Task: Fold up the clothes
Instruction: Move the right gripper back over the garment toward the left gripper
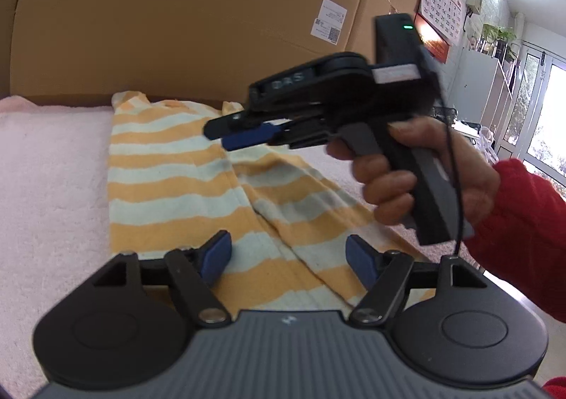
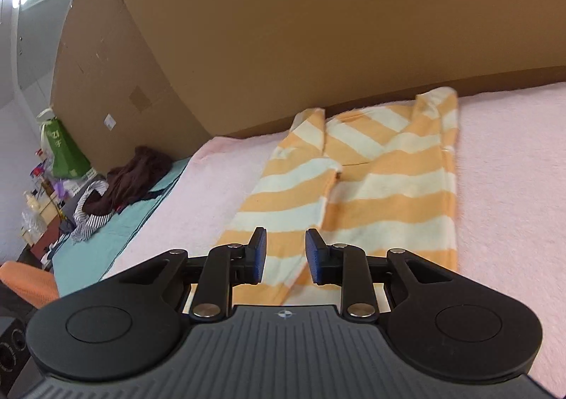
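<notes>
An orange-and-pale striped garment [image 1: 177,169] [image 2: 389,186] lies flat on a pink fleecy cover [image 1: 53,169] [image 2: 513,186], its sides folded inward along its length. My left gripper [image 1: 288,257] hovers over the garment's near end, jaws wide open with nothing between the blue pads. My right gripper [image 2: 287,255] is over the near hem with a narrow gap between its pads and no cloth in it. In the left wrist view the right gripper [image 1: 226,135] hangs above the garment, held by a hand [image 1: 406,179] in a red sleeve [image 1: 523,215].
A large cardboard box [image 1: 177,10] [image 2: 318,27] walls off the far side of the cover. A heap of dark and striped clothes [image 2: 138,172] lies on a teal sheet [image 2: 106,240] to the left, with a green bag [image 2: 63,151] behind. A calendar [image 1: 442,3] hangs at right.
</notes>
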Demonstrator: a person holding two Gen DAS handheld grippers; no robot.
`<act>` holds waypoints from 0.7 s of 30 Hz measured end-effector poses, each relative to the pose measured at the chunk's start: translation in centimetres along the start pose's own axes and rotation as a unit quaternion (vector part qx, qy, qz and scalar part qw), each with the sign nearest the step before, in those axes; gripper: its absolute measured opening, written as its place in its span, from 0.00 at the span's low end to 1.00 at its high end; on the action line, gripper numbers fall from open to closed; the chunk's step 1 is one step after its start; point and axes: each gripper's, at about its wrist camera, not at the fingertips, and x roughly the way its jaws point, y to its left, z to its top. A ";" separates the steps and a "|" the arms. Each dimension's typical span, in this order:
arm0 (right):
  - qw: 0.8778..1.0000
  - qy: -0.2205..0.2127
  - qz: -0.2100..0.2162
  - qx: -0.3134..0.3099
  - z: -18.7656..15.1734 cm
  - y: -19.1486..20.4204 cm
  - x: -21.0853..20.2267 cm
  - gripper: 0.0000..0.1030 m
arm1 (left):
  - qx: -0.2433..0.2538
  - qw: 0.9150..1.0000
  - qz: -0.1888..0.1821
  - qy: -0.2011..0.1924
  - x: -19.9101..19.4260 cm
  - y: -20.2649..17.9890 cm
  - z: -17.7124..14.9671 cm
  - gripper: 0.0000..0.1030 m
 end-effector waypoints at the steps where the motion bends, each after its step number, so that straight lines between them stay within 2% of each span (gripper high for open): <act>1: 1.000 0.009 0.002 0.013 0.6 -0.9 1.1 0.27 | -0.006 1.000 -0.005 -0.002 -0.1 0.2 0.0 0.71; 3: 0.998 0.001 0.005 0.069 1.5 -3.7 2.2 0.16 | -0.024 1.000 -0.017 -0.008 -0.3 0.8 -0.1 0.71; 4: 0.993 -0.009 0.019 0.117 1.7 -5.6 2.4 0.00 | -0.033 0.999 -0.023 -0.012 -0.4 1.1 -0.2 0.71; 5: 0.984 -0.017 0.034 0.171 1.5 -7.4 2.5 0.00 | -0.040 0.999 -0.028 -0.014 -0.4 1.3 -0.2 0.72; 6: 0.980 -0.021 0.040 0.192 1.5 -7.9 2.4 0.00 | -0.041 0.999 -0.032 -0.015 -0.5 1.4 -0.3 0.72; 7: 0.980 -0.024 0.042 0.193 1.5 -7.7 2.1 0.00 | -0.043 0.998 -0.035 -0.016 -0.5 1.5 -0.3 0.72; 9: 0.979 -0.030 0.044 0.195 1.6 -7.4 1.6 0.07 | -0.044 0.998 -0.040 -0.015 -0.6 1.5 -0.3 0.74; 12: 0.979 -0.028 0.090 0.181 2.0 -5.8 2.0 0.11 | -0.043 0.998 -0.042 -0.014 -0.5 1.3 -0.3 0.75; 13: 0.981 -0.018 0.086 0.172 2.2 -5.5 2.7 0.16 | -0.042 0.998 -0.040 -0.012 -0.5 1.3 -0.3 0.76; 14: 0.984 -0.004 0.076 0.161 2.5 -5.4 3.5 0.17 | -0.042 0.998 -0.038 -0.011 -0.5 1.2 -0.3 0.76; 15: 0.985 -0.001 0.067 0.156 2.6 -5.5 4.3 0.13 | -0.042 0.998 -0.037 -0.010 -0.4 1.1 -0.3 0.76; 16: 0.984 -0.008 0.062 0.166 2.6 -6.1 4.5 0.00 | -0.044 0.998 -0.036 -0.010 -0.4 1.1 -0.2 0.76; 18: 0.979 -0.025 0.053 0.197 2.5 -7.6 4.2 0.00 | -0.053 0.998 -0.038 -0.010 -0.4 1.3 -0.1 0.76; 19: 0.980 -0.039 0.032 0.194 2.7 -7.7 4.0 0.00 | -0.058 0.998 -0.039 -0.008 -0.4 1.4 0.0 0.76; 20: 0.982 -0.059 0.001 0.177 2.8 -7.4 3.3 0.08 | -0.063 0.997 -0.042 -0.002 -0.4 1.4 0.2 0.76; 21: 0.983 -0.080 -0.001 0.165 2.9 -7.1 2.4 0.14 | -0.068 0.997 -0.044 0.003 -0.3 1.5 0.5 0.77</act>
